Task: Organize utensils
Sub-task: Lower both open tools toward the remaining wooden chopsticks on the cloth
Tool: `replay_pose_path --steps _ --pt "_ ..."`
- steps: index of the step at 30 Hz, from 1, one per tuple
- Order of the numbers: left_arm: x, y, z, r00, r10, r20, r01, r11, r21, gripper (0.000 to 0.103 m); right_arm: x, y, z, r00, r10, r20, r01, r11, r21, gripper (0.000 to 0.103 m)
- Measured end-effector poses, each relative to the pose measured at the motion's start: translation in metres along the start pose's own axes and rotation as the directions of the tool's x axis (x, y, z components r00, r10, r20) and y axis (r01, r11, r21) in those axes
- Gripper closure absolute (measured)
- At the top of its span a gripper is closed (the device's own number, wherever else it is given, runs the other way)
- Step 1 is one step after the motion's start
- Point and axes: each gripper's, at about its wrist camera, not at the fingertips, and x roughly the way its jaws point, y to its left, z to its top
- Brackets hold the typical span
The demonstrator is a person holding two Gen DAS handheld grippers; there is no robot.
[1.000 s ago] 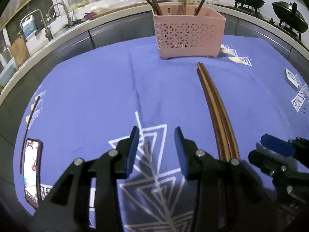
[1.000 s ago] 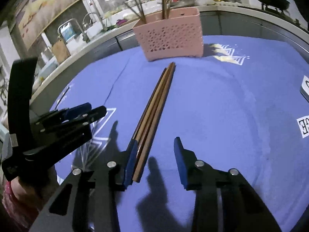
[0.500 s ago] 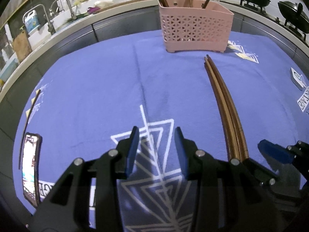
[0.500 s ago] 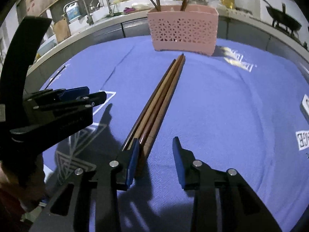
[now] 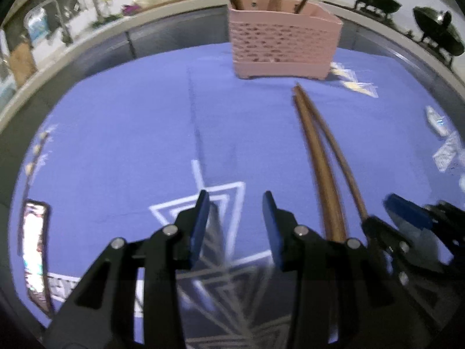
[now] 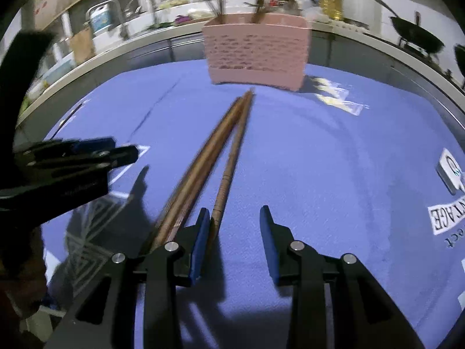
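Blue cloth (image 6: 334,174) bears upside-down lettering "AGE" (image 6: 449,218) — both grippers, left (image 5: 234,226) and right (image 6: 234,241), apart, holding nothing.

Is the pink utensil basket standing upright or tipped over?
Upright: the pink utensil basket rests on its base on the blue cloth, with utensils poking from its top.

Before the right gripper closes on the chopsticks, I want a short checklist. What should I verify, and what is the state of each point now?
1. Right gripper open with room between its fingers: ok.
2. Only one chopstick in the gap: ok; it lies just inside the left finger, while the other chopsticks pass outside it.
3. Chopstick centred in the gap: not ok; it sits against the left finger.
4. Left gripper clear of the chopsticks: ok; open and empty over the blue cloth.
5. Pink basket upright: ok.
6. Free compartment in the basket: cannot tell.
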Motion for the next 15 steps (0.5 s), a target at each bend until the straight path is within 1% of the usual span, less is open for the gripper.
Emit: replay_pose_path --steps 1,2,3,4,6,9,15 --pt "-0.001 -0.001 0.001 0.999 -0.039 -0.005 0.039 0.999 -0.008 0.061 0.0 -0.006 0.001 1.0 -0.006 -0.001 0.006 1.0 0.022 0.067" --pt "-0.001 -0.001 0.003 0.996 -0.089 -0.01 0.088 0.996 -0.023 0.059 -0.001 -0.01 0.001 1.0 -0.009 0.002 0.008 0.999 0.032 0.067" --pt "-0.001 -0.003 0.004 0.994 -0.108 -0.011 0.108 0.994 -0.028 0.059 -0.001 -0.014 0.001 1.0 -0.02 -0.002 0.02 0.999 0.04 0.067" --pt "-0.002 -0.005 0.005 0.99 -0.137 -0.011 0.137 0.99 -0.029 0.059 -0.001 -0.018 0.0 1.0 -0.014 -0.005 0.014 0.999 0.05 0.067" --pt "-0.002 -0.011 0.007 0.987 -0.159 -0.008 0.158 0.987 -0.021 0.059 0.0 -0.022 -0.002 1.0 -0.001 -0.012 0.002 0.998 0.066 0.067" --pt "0.001 -0.024 0.007 0.99 -0.142 -0.009 0.143 0.99 0.012 0.059 -0.001 -0.021 -0.003 1.0 0.011 -0.008 -0.011 0.998 0.063 0.067" --pt "0.015 -0.038 0.004 0.99 -0.131 -0.051 0.133 0.99 0.043 0.059 -0.001 -0.023 -0.004 0.999 0.034 0.0 -0.034 0.997 0.068 0.067"
